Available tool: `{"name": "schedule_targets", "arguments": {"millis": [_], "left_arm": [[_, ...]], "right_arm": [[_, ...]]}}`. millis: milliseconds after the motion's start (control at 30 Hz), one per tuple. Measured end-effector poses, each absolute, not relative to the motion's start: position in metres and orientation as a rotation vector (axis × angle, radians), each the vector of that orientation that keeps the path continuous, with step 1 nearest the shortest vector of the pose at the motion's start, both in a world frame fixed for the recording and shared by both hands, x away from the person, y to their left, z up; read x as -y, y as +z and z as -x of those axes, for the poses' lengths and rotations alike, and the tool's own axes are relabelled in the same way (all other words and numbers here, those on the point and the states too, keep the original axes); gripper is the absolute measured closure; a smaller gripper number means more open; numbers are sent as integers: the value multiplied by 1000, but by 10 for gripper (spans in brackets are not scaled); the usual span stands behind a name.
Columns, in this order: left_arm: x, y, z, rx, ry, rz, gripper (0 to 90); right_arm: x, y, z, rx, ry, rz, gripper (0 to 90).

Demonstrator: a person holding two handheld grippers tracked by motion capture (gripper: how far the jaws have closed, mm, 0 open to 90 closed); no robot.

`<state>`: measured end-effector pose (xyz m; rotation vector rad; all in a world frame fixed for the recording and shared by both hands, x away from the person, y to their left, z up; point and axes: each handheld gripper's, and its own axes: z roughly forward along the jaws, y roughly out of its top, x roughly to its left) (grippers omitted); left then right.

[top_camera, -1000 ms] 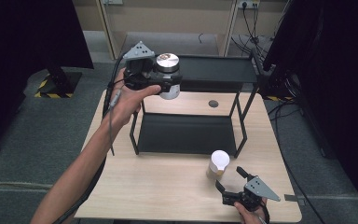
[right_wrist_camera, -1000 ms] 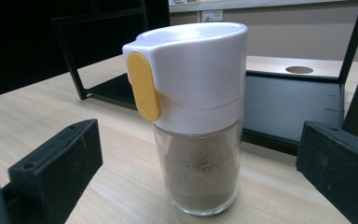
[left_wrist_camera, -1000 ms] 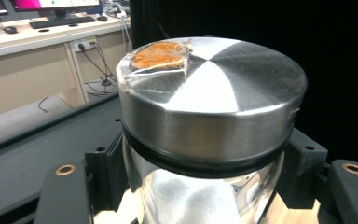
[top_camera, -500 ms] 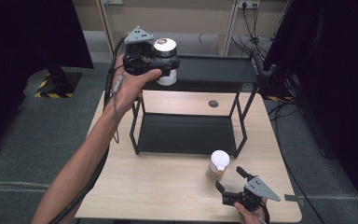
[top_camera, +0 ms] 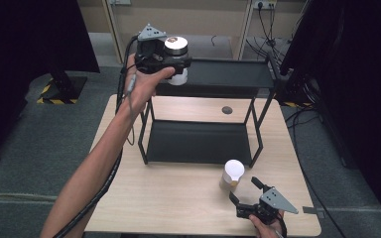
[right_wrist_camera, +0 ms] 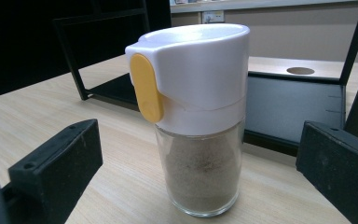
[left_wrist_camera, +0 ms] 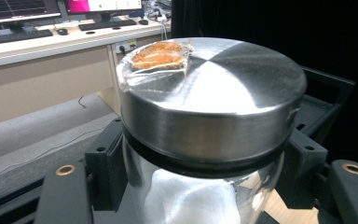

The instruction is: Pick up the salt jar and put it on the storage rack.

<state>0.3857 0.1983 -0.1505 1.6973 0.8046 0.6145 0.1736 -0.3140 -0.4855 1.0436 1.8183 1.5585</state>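
Left hand (top_camera: 144,89): enters from the bottom left of the high view, forearm stretched up and forward, holding the left gripper.
Left gripper (top_camera: 171,62): raised at the left end of the rack's top shelf; jaws clamped on the glass jar, one jaw on each side of the body just under the lid, as the left gripper view shows.
Glass jar (left_wrist_camera: 200,140): clear body with a brushed metal lid (left_wrist_camera: 214,88); held upright; white contents show through the glass. A small wrapped orange-brown piece (left_wrist_camera: 161,56) lies on the lid near its edge.
Jar position: at the left end of the top shelf; whether its base touches the shelf cannot be told.
Rack (top_camera: 213,141): black, two shelves, standing on the wooden table (top_camera: 168,198) toward its far side.
Shaker (right_wrist_camera: 196,116): glass body, white cap with a yellow tab, grey-brown powder inside; stands upright on the table just in front of the rack's right front leg.
Right gripper (top_camera: 248,191): low at the table's near right edge, jaws spread wide and pointing at the shaker; the shaker stands ahead of the jaws, not touched by either.
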Motion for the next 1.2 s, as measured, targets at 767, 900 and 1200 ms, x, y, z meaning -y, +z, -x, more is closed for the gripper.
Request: {"name": "schedule_targets", "arguments": {"millis": [767, 900, 1200], "left_arm": [[-180, -154, -401, -911, 657, -1664, 312], [-179, -156, -404, -919, 665, -1662, 312], [-177, -162, -410, -940, 682, -1673, 312]], "right_arm": [[315, -485, -173, -1814, 1567, -1045, 5], [315, -485, -173, -1815, 1568, -1045, 5], [315, -485, -173, -1815, 1568, -1044, 5]]}}
